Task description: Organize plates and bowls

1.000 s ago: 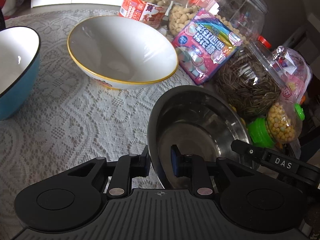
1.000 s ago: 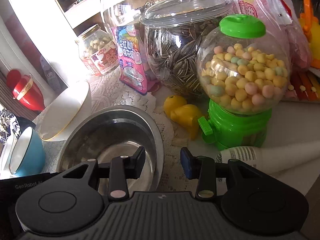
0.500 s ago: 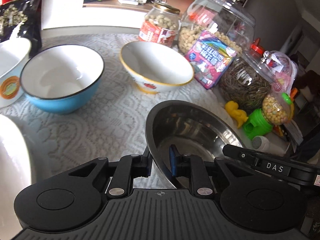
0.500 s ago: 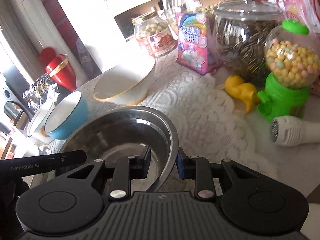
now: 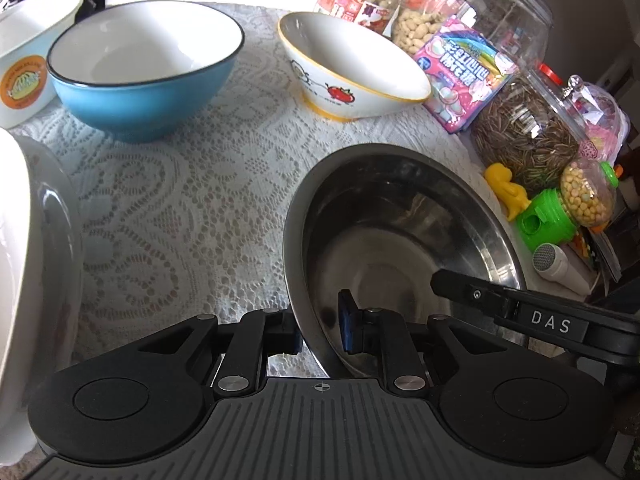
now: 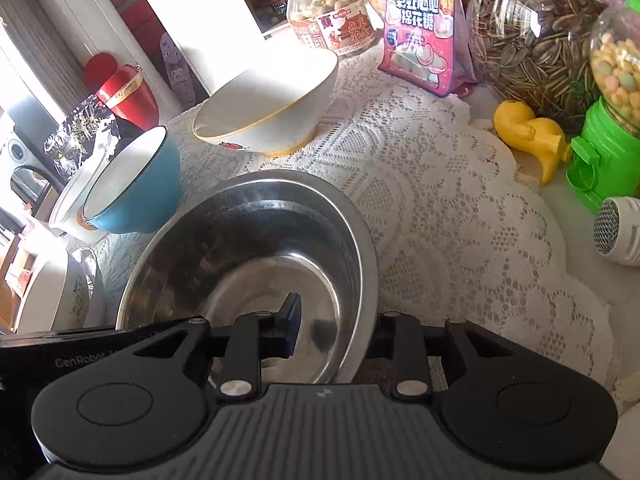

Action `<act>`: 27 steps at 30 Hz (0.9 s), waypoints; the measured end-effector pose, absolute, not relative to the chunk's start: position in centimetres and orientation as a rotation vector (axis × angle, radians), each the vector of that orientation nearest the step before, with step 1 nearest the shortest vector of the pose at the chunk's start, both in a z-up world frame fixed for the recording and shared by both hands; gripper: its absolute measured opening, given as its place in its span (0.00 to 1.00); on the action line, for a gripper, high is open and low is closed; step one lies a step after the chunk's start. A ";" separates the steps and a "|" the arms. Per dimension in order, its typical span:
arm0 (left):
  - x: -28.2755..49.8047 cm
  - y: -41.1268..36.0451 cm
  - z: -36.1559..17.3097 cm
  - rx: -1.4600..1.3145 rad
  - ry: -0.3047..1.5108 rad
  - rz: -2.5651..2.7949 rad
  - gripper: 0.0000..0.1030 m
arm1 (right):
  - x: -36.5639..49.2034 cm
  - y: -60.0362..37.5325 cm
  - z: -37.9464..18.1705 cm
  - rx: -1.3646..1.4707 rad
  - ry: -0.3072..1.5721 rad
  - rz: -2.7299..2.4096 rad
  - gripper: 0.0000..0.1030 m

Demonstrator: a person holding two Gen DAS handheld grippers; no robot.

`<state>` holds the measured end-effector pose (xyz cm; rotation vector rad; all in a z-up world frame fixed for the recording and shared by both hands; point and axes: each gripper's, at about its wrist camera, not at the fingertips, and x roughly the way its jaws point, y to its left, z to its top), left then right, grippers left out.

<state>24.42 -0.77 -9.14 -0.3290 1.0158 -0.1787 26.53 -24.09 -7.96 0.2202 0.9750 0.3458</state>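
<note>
Between both grippers' jaws, steel bowl (image 5: 404, 216) rim

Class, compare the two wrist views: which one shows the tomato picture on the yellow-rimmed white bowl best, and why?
The left wrist view. There the yellow-rimmed bowl shows its near side, so the red tomato picture is plain. In the right wrist view the same bowl is washed out by glare, and only a sliver of the picture shows low on its wall.

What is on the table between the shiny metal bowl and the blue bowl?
Nothing but white lace tablecloth. In the left wrist view, the stretch from the metal bowl to the blue bowl is bare.
</note>
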 end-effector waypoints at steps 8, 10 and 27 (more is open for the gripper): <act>24.8 -0.5 -9.5 -0.362 1.003 -0.194 0.18 | 27.2 -23.3 -8.1 0.156 0.950 0.334 0.29; 24.9 -0.3 -9.6 -0.391 1.011 -0.191 0.18 | 27.1 -23.3 -8.0 0.153 0.956 0.331 0.29; 16.8 5.6 3.1 -0.262 0.692 -0.178 0.17 | 20.5 -16.4 5.0 0.000 0.665 0.439 0.28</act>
